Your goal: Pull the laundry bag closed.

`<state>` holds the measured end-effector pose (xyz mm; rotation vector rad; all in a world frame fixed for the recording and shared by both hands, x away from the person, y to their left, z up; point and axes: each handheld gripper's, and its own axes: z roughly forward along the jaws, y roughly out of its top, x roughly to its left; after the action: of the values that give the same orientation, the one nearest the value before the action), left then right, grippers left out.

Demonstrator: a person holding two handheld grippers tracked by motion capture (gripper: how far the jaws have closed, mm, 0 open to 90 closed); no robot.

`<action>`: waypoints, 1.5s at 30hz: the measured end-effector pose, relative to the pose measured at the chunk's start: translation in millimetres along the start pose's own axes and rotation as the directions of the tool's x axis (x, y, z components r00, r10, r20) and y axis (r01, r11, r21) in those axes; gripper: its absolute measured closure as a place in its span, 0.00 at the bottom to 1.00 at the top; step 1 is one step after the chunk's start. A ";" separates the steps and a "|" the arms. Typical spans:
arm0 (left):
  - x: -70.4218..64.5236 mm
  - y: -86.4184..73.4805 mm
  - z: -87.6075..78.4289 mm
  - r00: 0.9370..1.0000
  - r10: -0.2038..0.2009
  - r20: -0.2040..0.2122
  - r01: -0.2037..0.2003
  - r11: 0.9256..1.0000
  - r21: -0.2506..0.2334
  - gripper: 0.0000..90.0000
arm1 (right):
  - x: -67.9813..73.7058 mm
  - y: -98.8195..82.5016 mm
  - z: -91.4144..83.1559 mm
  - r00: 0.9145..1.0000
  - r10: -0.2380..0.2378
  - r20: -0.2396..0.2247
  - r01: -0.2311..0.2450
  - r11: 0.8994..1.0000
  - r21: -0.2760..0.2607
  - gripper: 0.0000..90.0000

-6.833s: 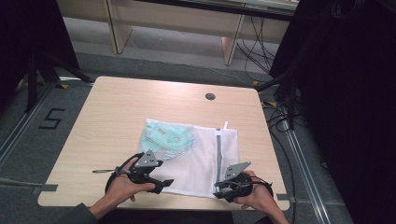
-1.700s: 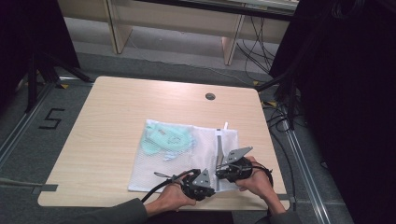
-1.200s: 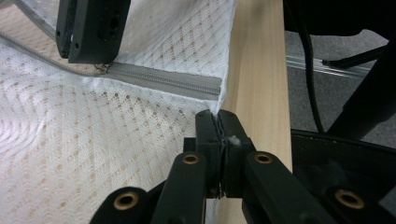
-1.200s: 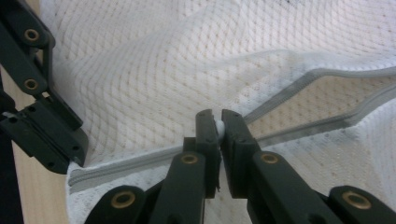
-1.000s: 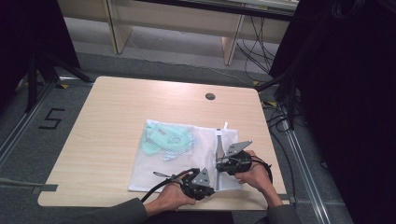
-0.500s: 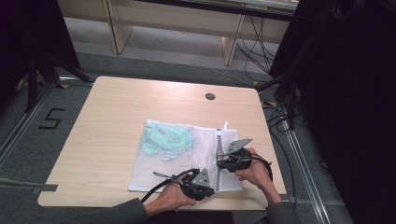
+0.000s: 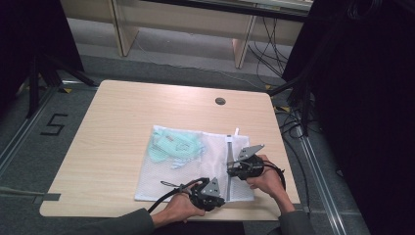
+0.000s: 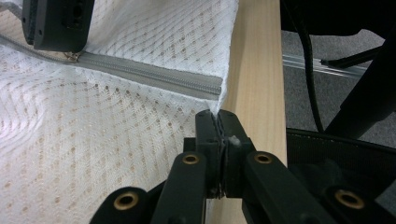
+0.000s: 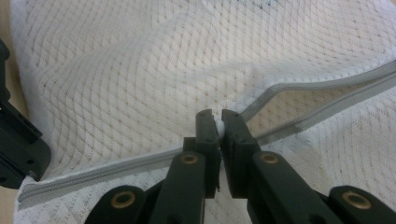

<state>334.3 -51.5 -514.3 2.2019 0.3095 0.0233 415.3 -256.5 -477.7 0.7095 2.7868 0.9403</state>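
A white mesh laundry bag (image 7: pixel 195 166) lies flat on the wooden table (image 7: pixel 122 112) with a teal garment (image 7: pixel 171 144) inside it. A grey zipper (image 7: pixel 228 147) runs along its right part. My left gripper (image 7: pixel 221 195) is shut on the bag's near edge, just past the zipper's end (image 8: pixel 154 77); the left gripper view shows its jaws (image 8: pixel 218 116) pinching the mesh by the table edge. My right gripper (image 7: pixel 231 170) is shut on the zipper pull (image 9: pixel 219 125). In the right gripper view the zipper is parted to the right of the pull and closed to its left.
The table's near edge (image 8: pixel 257 70) runs right beside the left gripper. A round cable hole (image 7: pixel 220 101) sits at the back of the table. Cables (image 7: pixel 293 122) and dark stands crowd the floor at right. Bare wood lies left of the bag.
Since the oldest frame the left gripper moved right to the bag's near edge by the zipper, and the right gripper moved onto the zipper. Over the last second neither hand moved.
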 end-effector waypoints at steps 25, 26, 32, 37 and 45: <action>1.9 0.4 -1.7 1.000 -0.017 0.008 0.017 1.000 -0.010 0.98 | -8.1 3.0 1.1 1.000 0.001 0.026 0.000 1.000 -0.015 0.96; 1.6 0.5 -1.8 1.000 -0.016 0.008 0.016 1.000 -0.008 0.98 | -9.3 3.5 1.0 1.000 -0.014 0.027 0.014 1.000 -0.011 0.96; 1.2 0.5 -1.5 1.000 -0.015 0.008 0.015 1.000 -0.009 0.98 | -12.2 4.8 0.7 0.999 -0.013 0.039 0.013 1.000 -0.008 0.96; 2.9 1.1 -2.0 1.000 -0.018 0.008 0.018 1.000 -0.013 0.98 | -13.8 6.2 2.3 0.999 -0.019 0.040 0.020 1.000 -0.014 0.96; 2.0 0.5 -2.4 1.000 -0.012 0.006 0.012 1.000 -0.010 0.98 | -18.9 9.2 2.0 0.999 -0.025 0.047 0.025 1.000 0.007 0.96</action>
<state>336.1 -49.5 -512.6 2.1900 0.3189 0.0115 436.1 -257.8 -474.5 0.6864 2.7521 0.8992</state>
